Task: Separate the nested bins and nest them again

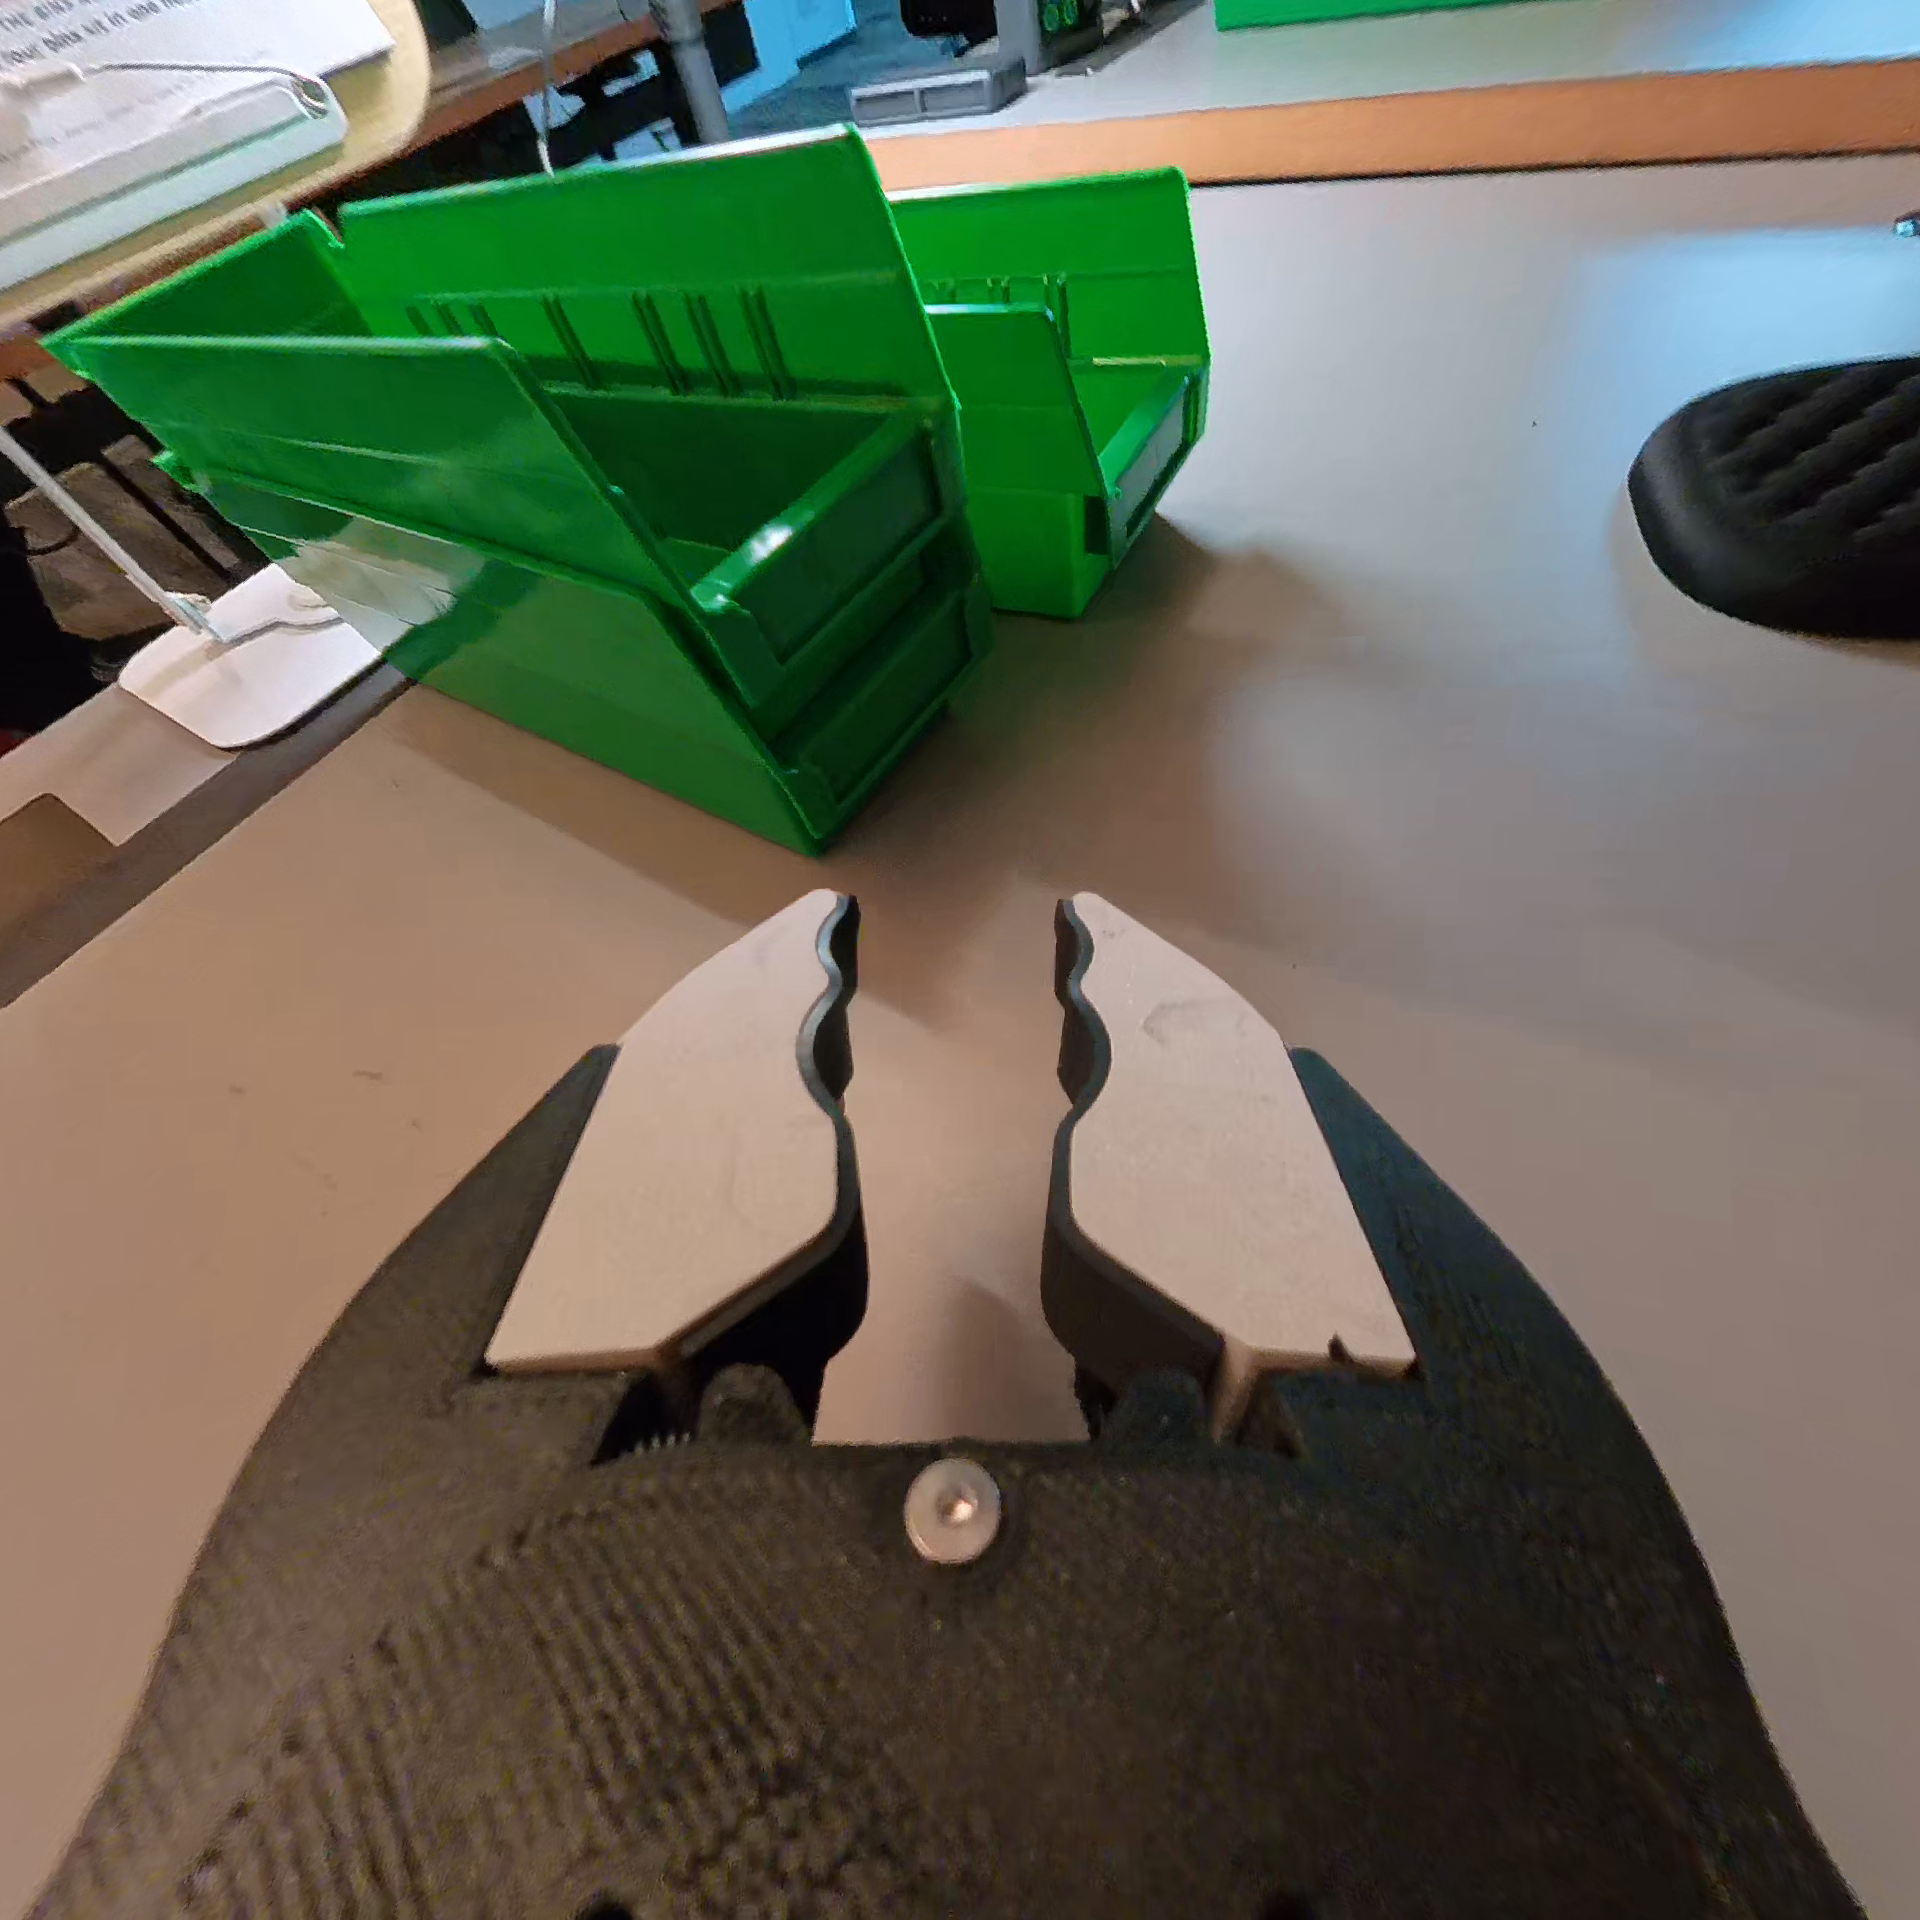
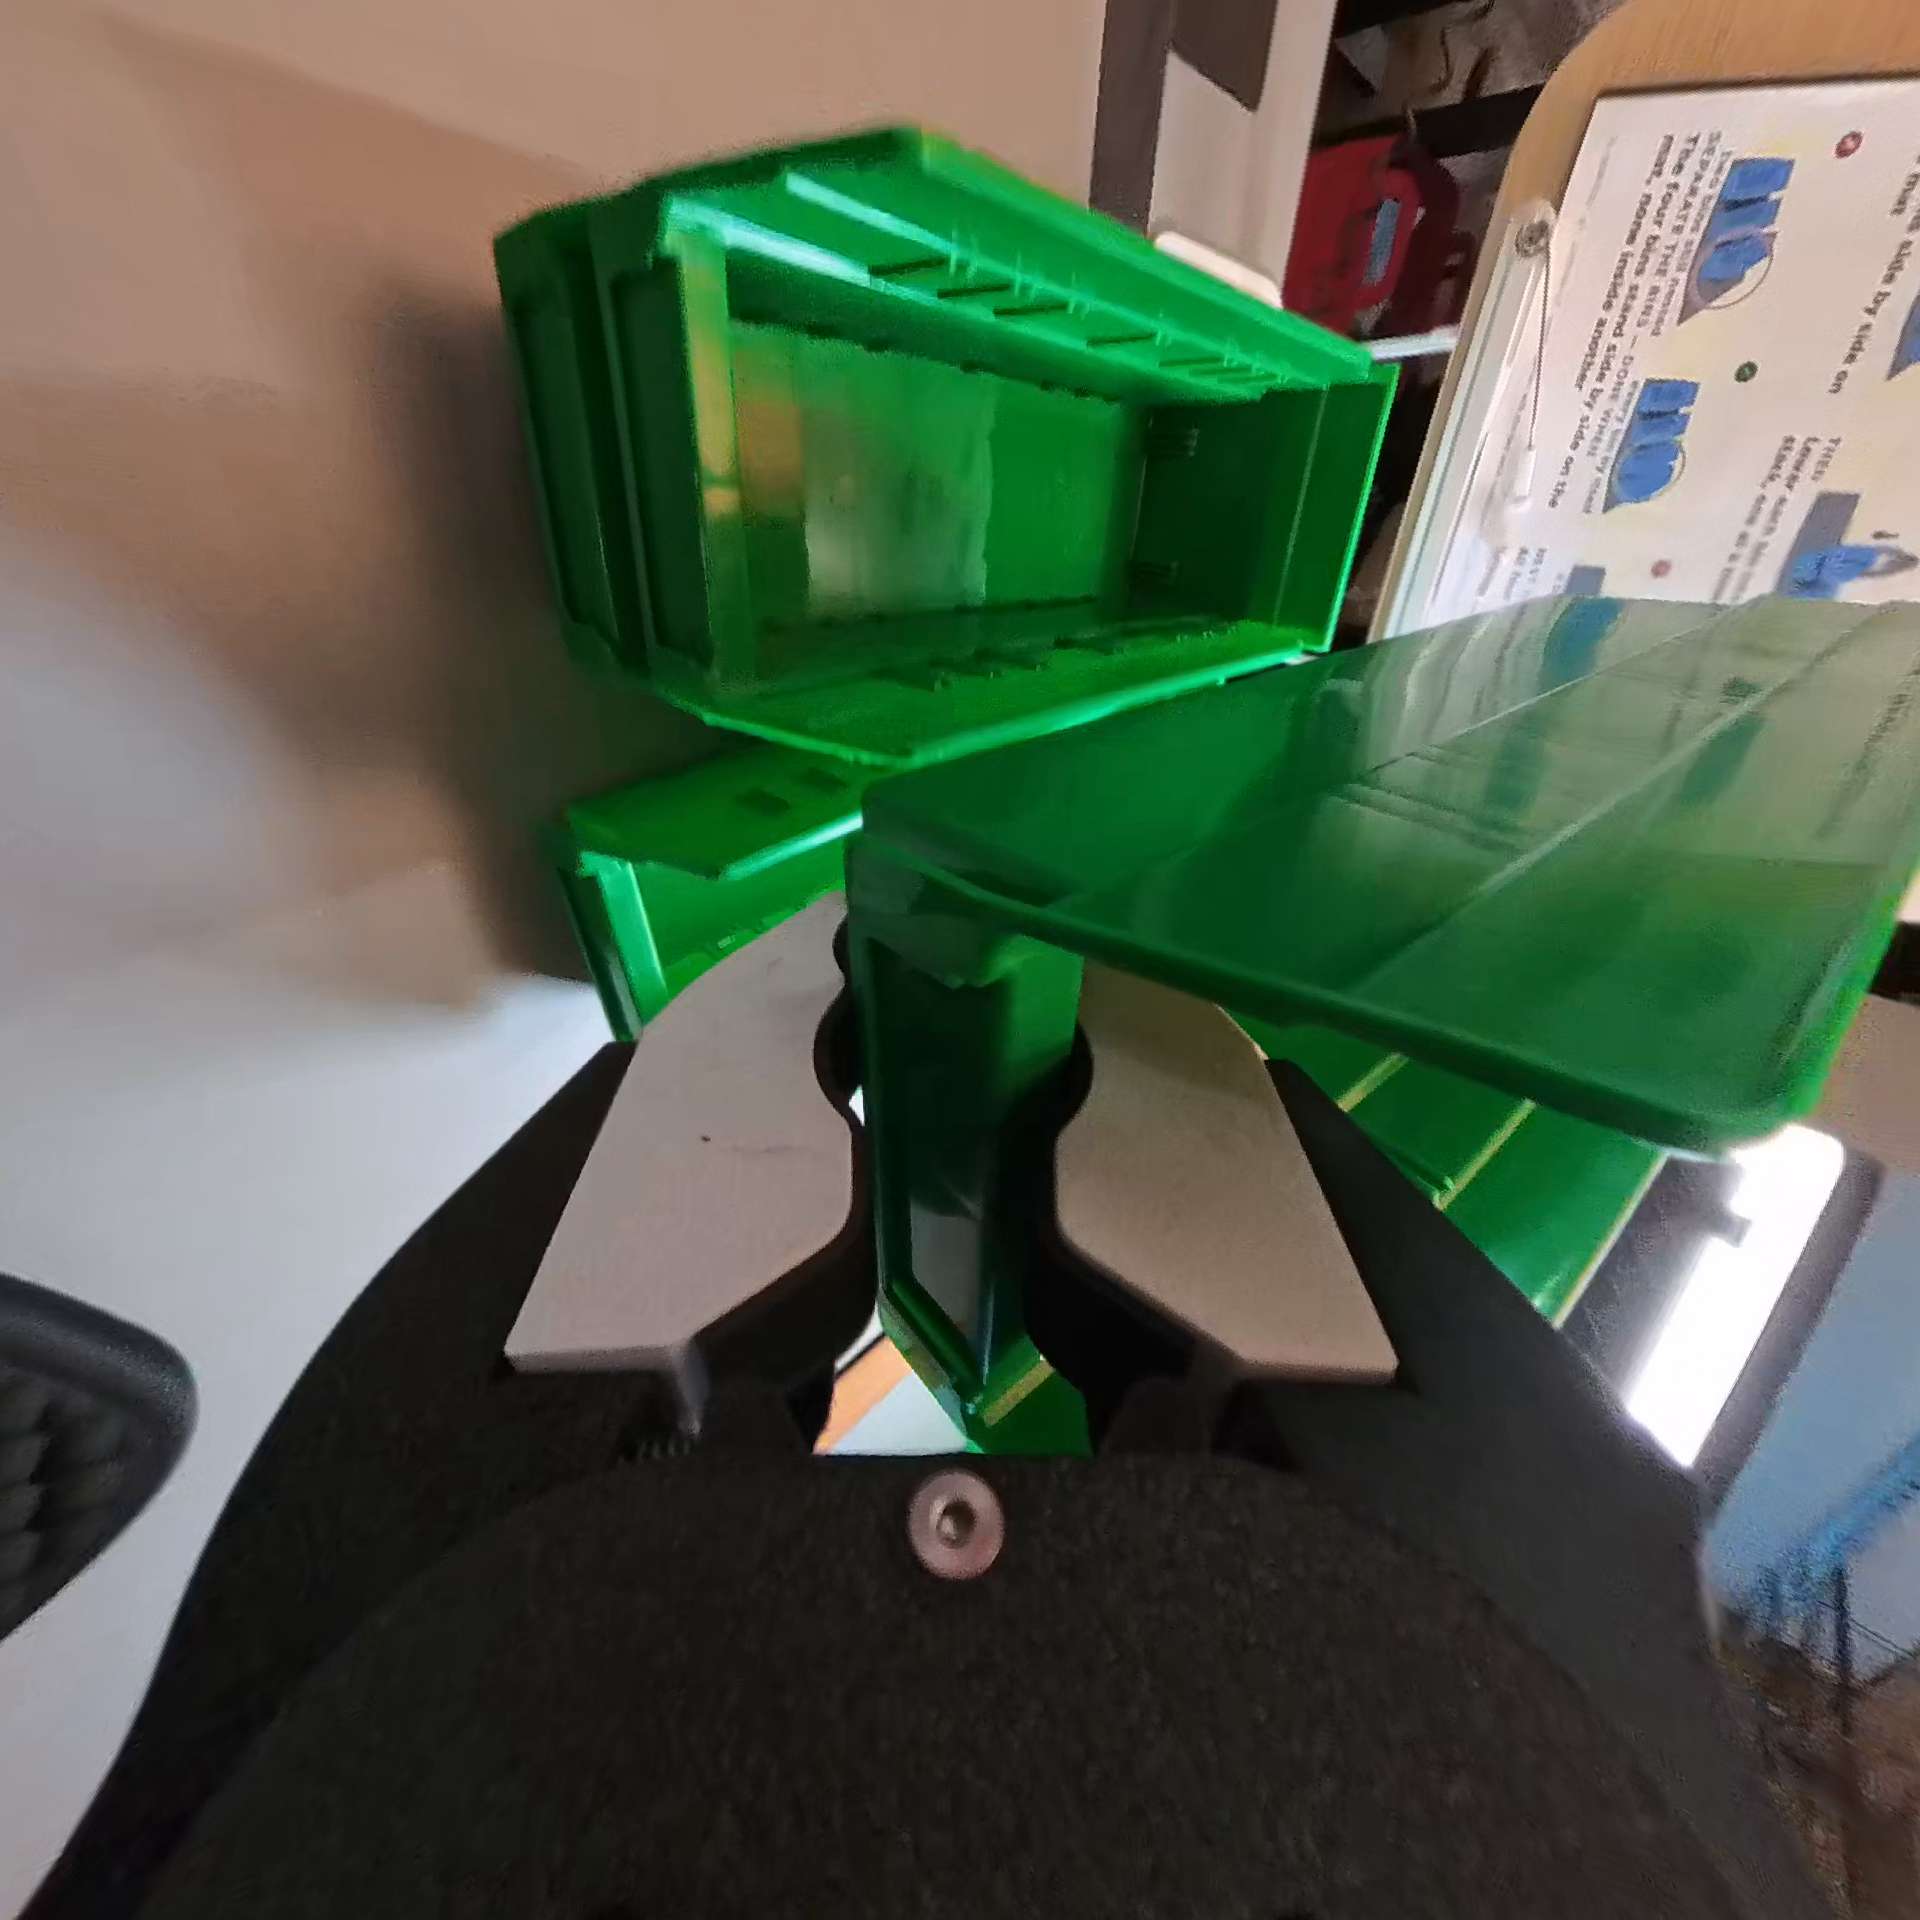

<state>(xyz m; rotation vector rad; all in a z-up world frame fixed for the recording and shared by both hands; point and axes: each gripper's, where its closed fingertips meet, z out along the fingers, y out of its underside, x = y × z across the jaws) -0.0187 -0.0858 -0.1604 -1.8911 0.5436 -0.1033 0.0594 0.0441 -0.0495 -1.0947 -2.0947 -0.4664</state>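
While the right gripper (image 2: 961, 1049) clamps a green bin (image 2: 1403, 894) by its front lip, that lip runs down the gap between the two grey fingers (image 2: 717, 1143) to near the screw at the gripper's base, with the black inner pads pressed against it on both sides. The held bin is off the table and rolled on edge in the right wrist view, one broad glossy wall stretching away to the right, above the right-hand finger. Past it, beyond the fingertips, a nested stack of green bins (image 2: 935, 468) shows its open mouth, one rim inside another; a further single bin (image 2: 665, 894) sits just beside the stack, partly hidden behind the held one.

In the left wrist view the left gripper (image 1: 956, 914) holds nothing: its jaws stand a little apart, with bare tan table (image 1: 1351, 831) visible between them. The nested stack (image 1: 623, 540) lies ahead and slightly left of the fingertips, near but not touching, its sloped fronts facing the gripper. The single bin (image 1: 1060, 416) stands just behind the stack on its right side. A black textured pad (image 1: 1787, 499) rests on the table well to the right. At the far left a printed sheet in a clear stand (image 1: 156, 114) leans over the table edge.
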